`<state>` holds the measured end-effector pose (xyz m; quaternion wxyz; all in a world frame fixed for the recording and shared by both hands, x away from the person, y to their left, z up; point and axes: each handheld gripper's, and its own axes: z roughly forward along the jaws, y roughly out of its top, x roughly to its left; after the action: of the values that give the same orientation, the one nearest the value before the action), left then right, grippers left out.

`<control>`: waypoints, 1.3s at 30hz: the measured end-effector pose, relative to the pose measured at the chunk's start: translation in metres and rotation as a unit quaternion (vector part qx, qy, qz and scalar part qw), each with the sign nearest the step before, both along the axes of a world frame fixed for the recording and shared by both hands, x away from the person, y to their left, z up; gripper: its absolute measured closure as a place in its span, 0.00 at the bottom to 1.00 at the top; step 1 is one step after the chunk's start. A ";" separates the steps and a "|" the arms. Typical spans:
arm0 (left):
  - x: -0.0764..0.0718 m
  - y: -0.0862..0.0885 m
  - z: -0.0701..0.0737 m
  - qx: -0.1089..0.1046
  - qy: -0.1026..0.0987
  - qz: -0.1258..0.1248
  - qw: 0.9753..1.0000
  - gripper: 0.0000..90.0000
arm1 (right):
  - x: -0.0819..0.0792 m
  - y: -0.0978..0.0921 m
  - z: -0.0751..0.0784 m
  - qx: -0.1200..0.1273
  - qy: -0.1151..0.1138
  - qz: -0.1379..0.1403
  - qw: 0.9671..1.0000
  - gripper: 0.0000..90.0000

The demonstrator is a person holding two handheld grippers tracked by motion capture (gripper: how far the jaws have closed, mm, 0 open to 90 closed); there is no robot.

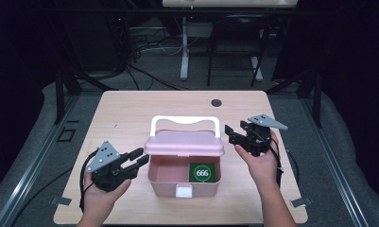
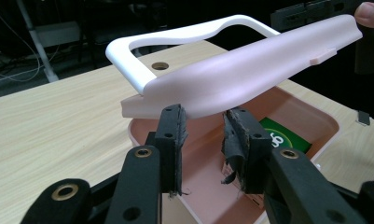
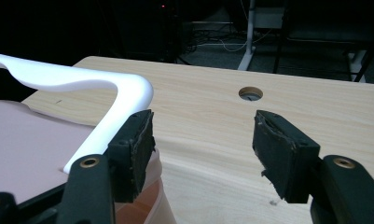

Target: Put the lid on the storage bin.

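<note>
Nearest the high view, at the table's front edge, stands a pink storage box [image 1: 182, 182] with its white front latch [image 1: 184, 191] undone and its pink lid [image 1: 185, 143] raised partway, hinged at the back. Its white handle [image 1: 185, 121] arches above the lid. Inside, at the right of the box floor, lies a green card printed 666 [image 1: 203, 173]; the remainder of the interior looks bare as far as the raised lid lets me see.

Judging from this, the work in hand concerns the lid. Whether it is being opened or shut cannot be told from one moment. It hangs about halfway, so either the swing back to full open or the press down and latching is left to do.

Left gripper [image 1: 135, 159] sits just beside the box's left wall. In the left gripper view its jaws are spread a modest way, with worn, frayed pads [image 2: 234, 135], right under the lid's left end; they may just touch its underside, though contact is not certain. They pinch nothing.

Right gripper [image 1: 230, 133] hovers near the lid's right rear corner. In the right gripper view its jaws stand wide apart, one close beside the handle's corner, holding nothing.

Beyond lies the pale wooden table [image 1: 130, 113] with a round cable hole [image 1: 216, 102].
</note>
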<state>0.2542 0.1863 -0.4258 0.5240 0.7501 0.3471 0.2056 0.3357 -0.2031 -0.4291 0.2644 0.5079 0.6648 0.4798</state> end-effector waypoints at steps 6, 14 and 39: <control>-0.002 0.001 -0.004 0.000 0.002 -0.002 1.000 0.75 | 0.000 0.000 -0.001 -0.001 0.000 0.000 1.000 0.42; -0.006 0.002 -0.010 -0.002 0.005 -0.005 1.000 0.75 | 0.000 -0.001 -0.001 0.001 0.001 -0.001 1.000 0.42; -0.018 0.003 -0.039 -0.003 0.019 0.002 1.000 0.77 | 0.001 -0.001 -0.002 0.001 0.002 -0.003 1.000 0.42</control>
<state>0.2357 0.1894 -0.4647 0.5188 0.7519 0.3592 0.1911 0.3364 -0.2044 -0.4313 0.2636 0.5109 0.6634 0.4790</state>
